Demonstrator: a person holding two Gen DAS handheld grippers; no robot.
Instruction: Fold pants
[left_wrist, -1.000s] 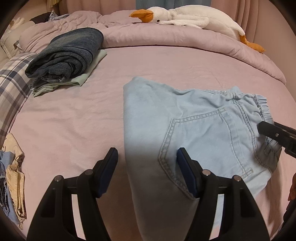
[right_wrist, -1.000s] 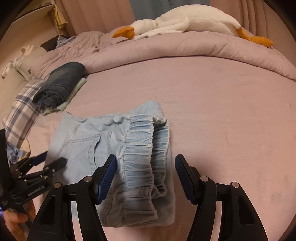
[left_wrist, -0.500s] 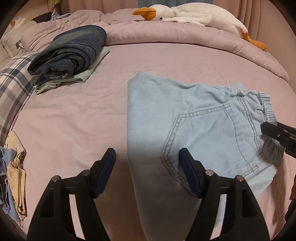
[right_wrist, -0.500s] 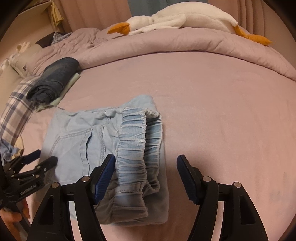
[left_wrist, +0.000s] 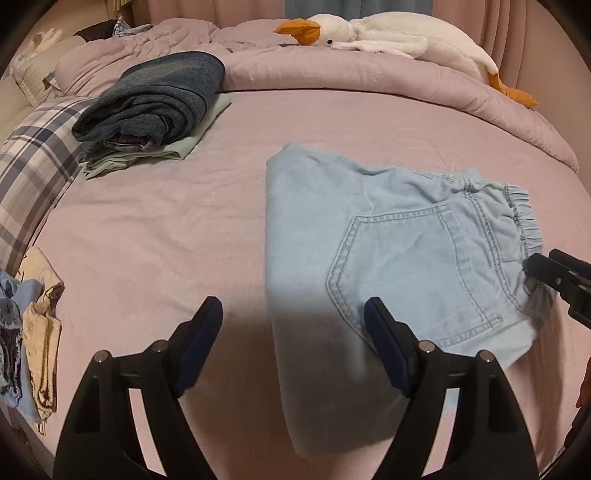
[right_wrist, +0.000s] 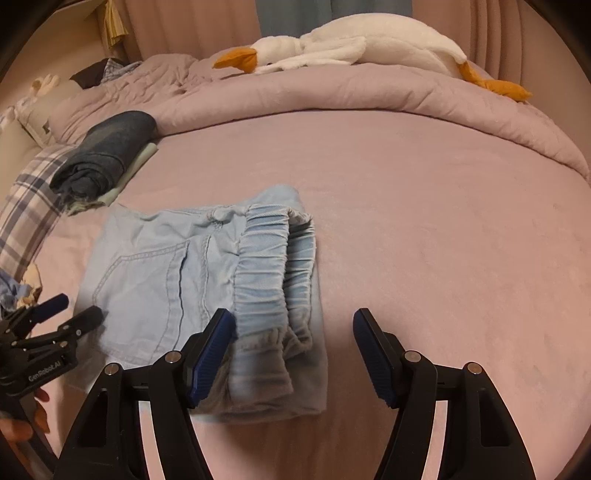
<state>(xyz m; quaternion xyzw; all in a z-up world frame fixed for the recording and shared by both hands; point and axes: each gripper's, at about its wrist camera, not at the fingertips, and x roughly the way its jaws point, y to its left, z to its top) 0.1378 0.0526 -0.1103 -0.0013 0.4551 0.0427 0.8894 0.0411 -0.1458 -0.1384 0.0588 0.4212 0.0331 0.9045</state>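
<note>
Where the pink bed sheet (left_wrist: 155, 236) lies flat across the middle of the bed, the light blue denim pants (left_wrist: 388, 258) rest folded into a compact rectangle, nearer the bed's near edge than its far one. A back pocket with pale double stitching faces up, and the gathered elastic waistband (right_wrist: 273, 266) bunches in soft ridges along the fold's right side, its layers stacked one on another. The cloth looks soft and lightly rumpled, with one smooth folded edge on the left.

The left gripper (left_wrist: 293, 343) hovers low over the near left part of the pants, its blue-padded fingers spread wide with nothing between them. The right gripper (right_wrist: 293, 350) hangs over the waistband end, jaws likewise wide apart and empty; its left finger sits just above the waistband's near end.

Toward the bed's far left corner a stack of folded clothes (left_wrist: 147, 107) sits, a dark knitted garment on top of a pale green one. A plaid cloth (left_wrist: 33, 162) drapes the left edge. Along the far edge runs a bulky quilted duvet (left_wrist: 369, 85), with a white plush goose (left_wrist: 388, 37) with an orange beak lying on it.
</note>
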